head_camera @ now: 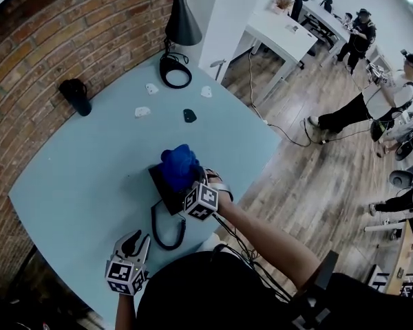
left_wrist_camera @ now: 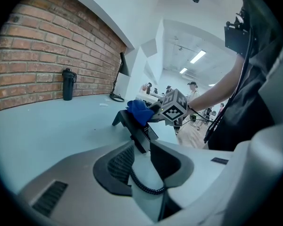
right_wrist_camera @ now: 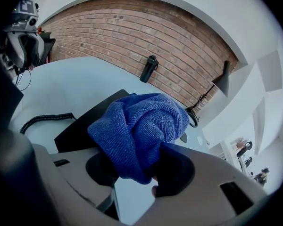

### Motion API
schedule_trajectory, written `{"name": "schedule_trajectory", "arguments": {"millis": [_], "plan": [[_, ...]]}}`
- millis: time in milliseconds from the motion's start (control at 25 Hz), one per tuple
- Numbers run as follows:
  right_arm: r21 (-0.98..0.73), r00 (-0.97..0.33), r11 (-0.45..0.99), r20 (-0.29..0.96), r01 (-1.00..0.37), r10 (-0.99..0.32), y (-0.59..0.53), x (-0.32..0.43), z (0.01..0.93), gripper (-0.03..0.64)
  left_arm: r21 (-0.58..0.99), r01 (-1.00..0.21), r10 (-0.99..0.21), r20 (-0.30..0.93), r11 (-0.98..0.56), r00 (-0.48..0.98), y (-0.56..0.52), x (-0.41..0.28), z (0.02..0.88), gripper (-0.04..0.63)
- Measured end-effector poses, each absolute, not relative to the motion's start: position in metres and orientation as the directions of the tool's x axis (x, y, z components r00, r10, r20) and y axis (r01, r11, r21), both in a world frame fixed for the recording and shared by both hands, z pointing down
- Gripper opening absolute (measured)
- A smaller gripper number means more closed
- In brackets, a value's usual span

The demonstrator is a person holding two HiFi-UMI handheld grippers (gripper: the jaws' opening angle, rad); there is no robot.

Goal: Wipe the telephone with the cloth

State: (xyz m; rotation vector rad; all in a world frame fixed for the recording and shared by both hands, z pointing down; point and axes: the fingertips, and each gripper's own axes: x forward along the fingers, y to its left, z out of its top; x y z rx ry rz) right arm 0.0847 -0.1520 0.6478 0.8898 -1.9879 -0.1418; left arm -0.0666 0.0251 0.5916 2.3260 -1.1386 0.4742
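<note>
1. Between the fingers (right_wrist_camera: pixel 177 166) of the right gripper (right_wrist_camera: pixel 137 171) sits a bunched blue cloth (right_wrist_camera: pixel 141 126). It is clamped firmly, and the wad bulges out well past the fingertips.
2. Just ahead of and under those fingers lies the black telephone (right_wrist_camera: pixel 80 126). It rests on the pale blue tabletop (head_camera: pixel 89 177), and the cloth is pressed onto its upper face, covering a good part of it.
3. Off to the left of the right fingers, the phone's coiled cord (head_camera: pixel 158 229) loops across the tabletop toward the person's body.
4. Near that loop is the left gripper (left_wrist_camera: pixel 141 160), well apart from the phone and low over the tabletop. Its fingers are spread with a moderate gap and grip nothing.
5. Through the gap between the left fingers a stretch of the cord shows on the tabletop. Whether it touches either finger cannot be told.
6. Straight ahead of the left fingers stands the telephone with the cloth on top, and the right gripper's marker cube is just beside it.
7. Far beyond the right fingers, a dark bottle (head_camera: pixel 77 96) stands on the tabletop by the brick wall (head_camera: pixel 48 40).
8. Further round at the back edge is a black lamp (head_camera: pixel 182 16) with a ring-shaped base, and a few small white scraps (head_camera: pixel 143 112) lie near it.
</note>
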Motion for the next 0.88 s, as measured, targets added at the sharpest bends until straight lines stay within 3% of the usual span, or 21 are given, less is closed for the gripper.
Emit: {"name": "schedule_trajectory", "arguments": {"millis": [880], "plan": [[0.393,-0.314,0.747,0.729,-0.536,-0.609,-0.132,0.09,0.656,0.167,0.29,-0.79,-0.611,0.509,-0.541,0.606,0.025,-0.06,0.59,0.132]]}}
